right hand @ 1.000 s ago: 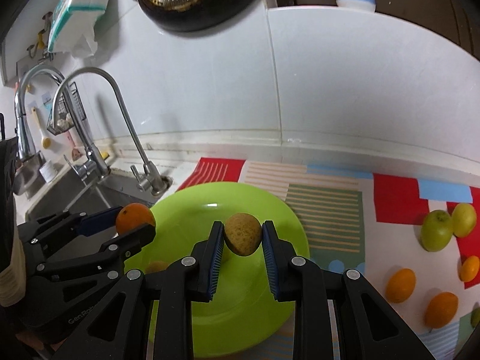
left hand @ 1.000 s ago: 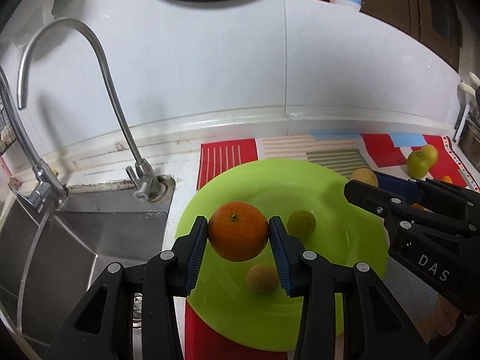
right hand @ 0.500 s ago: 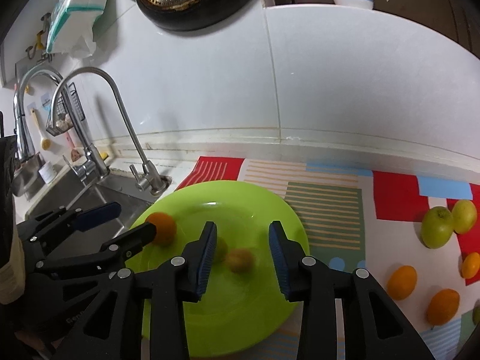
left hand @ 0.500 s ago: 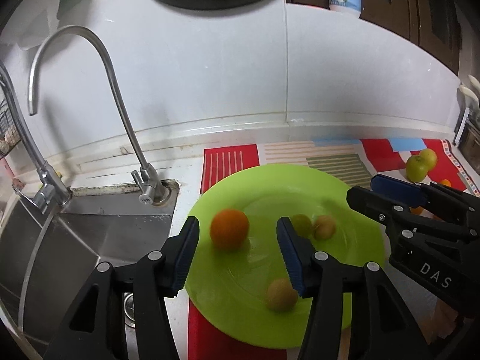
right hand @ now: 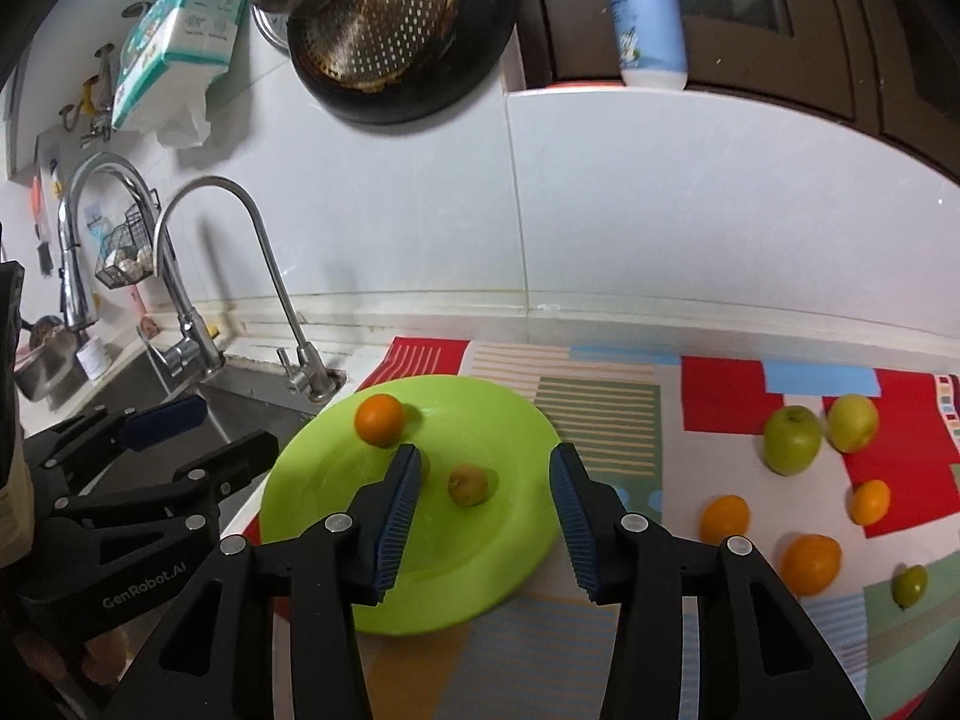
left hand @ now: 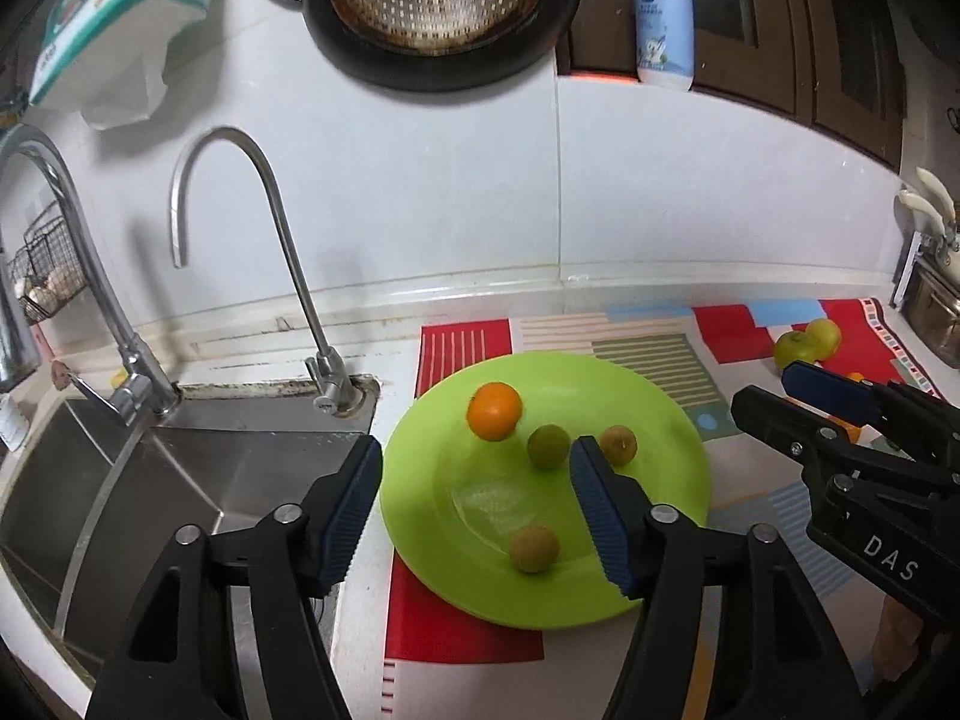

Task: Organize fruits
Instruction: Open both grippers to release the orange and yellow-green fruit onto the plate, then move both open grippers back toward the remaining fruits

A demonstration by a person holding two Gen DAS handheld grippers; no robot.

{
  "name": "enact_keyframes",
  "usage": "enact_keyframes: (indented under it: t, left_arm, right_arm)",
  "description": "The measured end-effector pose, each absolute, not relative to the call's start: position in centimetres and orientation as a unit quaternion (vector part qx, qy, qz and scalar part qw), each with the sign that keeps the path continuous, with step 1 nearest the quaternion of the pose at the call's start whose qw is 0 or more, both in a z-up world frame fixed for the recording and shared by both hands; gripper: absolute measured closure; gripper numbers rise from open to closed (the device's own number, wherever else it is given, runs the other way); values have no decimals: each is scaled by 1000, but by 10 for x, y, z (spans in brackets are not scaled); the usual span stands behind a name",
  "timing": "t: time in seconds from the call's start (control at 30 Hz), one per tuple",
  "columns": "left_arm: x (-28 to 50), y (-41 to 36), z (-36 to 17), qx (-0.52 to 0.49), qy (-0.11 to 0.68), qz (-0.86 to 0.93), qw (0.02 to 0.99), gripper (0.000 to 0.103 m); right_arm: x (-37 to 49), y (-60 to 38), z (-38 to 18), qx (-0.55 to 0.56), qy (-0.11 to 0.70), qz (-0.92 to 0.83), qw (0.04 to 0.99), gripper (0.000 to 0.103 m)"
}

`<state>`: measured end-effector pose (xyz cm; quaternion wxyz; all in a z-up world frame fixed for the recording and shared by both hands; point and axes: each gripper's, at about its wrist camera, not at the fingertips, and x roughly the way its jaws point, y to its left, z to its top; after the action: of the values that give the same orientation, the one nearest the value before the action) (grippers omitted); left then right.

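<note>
A lime green plate [left hand: 660,420] [right hand: 516,540] lies on a patterned mat beside the sink. On it are an orange [left hand: 494,410] [right hand: 379,419], a small green fruit [left hand: 548,446], and two brownish fruits [left hand: 618,444] [left hand: 533,548]; one shows in the right wrist view [right hand: 468,485]. My left gripper [left hand: 477,516] is open and empty above the plate's near left edge. My right gripper [right hand: 483,516] is open and empty above the plate. Two green apples [right hand: 792,439] [right hand: 852,422], several oranges [right hand: 724,519] [right hand: 810,564] and a small green fruit [right hand: 909,585] lie on the mat at the right.
A steel sink [left hand: 150,480] with two faucets [left hand: 264,276] is left of the plate. A colander pan [left hand: 438,6], tissue pack [left hand: 114,18] and lotion bottle [left hand: 663,18] are up on the wall. The white backsplash [right hand: 660,210] runs behind.
Both grippers opened and let go: the orange and a brownish fruit dropped onto the plate. Both grippers have pulled back and up from the plate.
</note>
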<state>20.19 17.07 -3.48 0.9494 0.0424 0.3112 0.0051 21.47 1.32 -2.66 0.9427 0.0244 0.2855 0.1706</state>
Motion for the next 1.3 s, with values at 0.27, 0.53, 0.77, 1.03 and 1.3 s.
enact_keyframes:
  t: [0.27,0.53,0.77,1.03,1.3]
  left_arm:
    - [175,156,-15,44,290,-1,956,29]
    - [151,133,-1,45,271,-17,961,21]
    - [135,108,8,46,249,-34,967,13]
    - [128,79,12,41,242,-49,968,12]
    - [129,48,10,40,244,-67,967,12]
  right_arm:
    - [182,-5,-8,28,263,156,952,47]
    - [147,-33,2,35,245,123,961,36]
    - [120,-63,10,29,231,85,969,33]
    - [102,-97,18,28,220,51,974,33]
    - [96,-128,19,27,220,32,975,33]
